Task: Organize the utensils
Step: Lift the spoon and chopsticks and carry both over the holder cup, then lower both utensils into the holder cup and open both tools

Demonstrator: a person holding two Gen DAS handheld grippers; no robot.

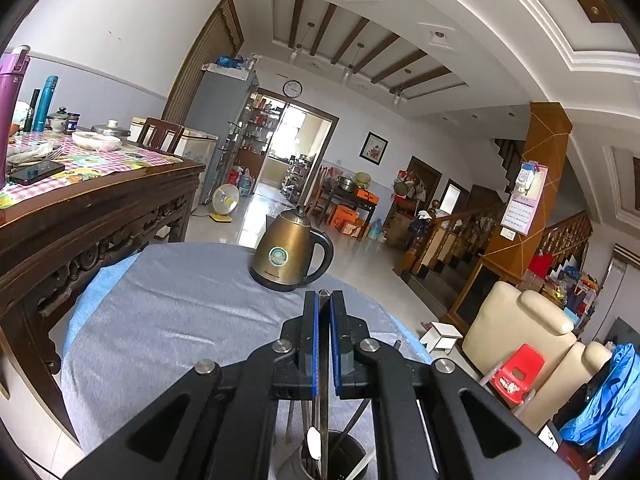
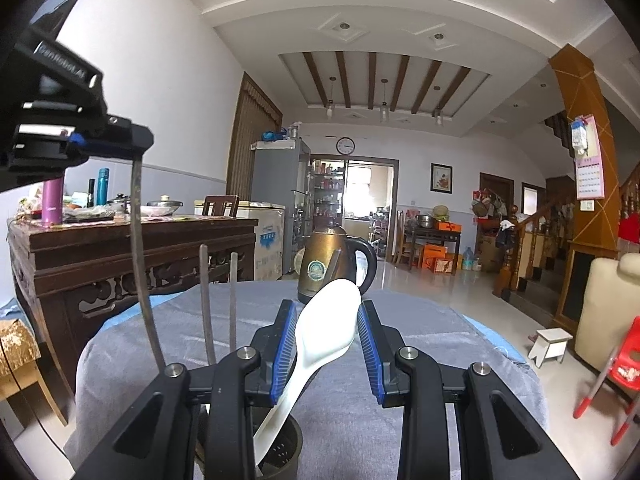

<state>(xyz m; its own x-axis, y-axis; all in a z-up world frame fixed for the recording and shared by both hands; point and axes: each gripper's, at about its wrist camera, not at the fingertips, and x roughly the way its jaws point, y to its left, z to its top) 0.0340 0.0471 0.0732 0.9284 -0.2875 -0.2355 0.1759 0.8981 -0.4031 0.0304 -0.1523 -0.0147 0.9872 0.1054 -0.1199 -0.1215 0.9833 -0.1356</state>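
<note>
My left gripper [image 1: 324, 300] is shut on a thin metal chopstick [image 1: 323, 400] that hangs down into a dark utensil holder [image 1: 340, 458] below it. In the right wrist view the left gripper [image 2: 138, 146] shows at the upper left, holding the chopstick [image 2: 140, 264] over the holder [image 2: 280, 452]. My right gripper [image 2: 326, 312] is open, its jaws on either side of a white plastic spoon [image 2: 328, 320] that stands in the holder, not clamped. Two more metal chopsticks [image 2: 208, 300] stand in the holder.
A brass electric kettle [image 1: 288, 256] stands at the far side of the round table covered in grey cloth [image 1: 180, 312]. A dark carved wooden table [image 1: 100, 200] with dishes is at the left. A cream sofa [image 1: 520, 328] and a red chair [image 1: 518, 372] are at the right.
</note>
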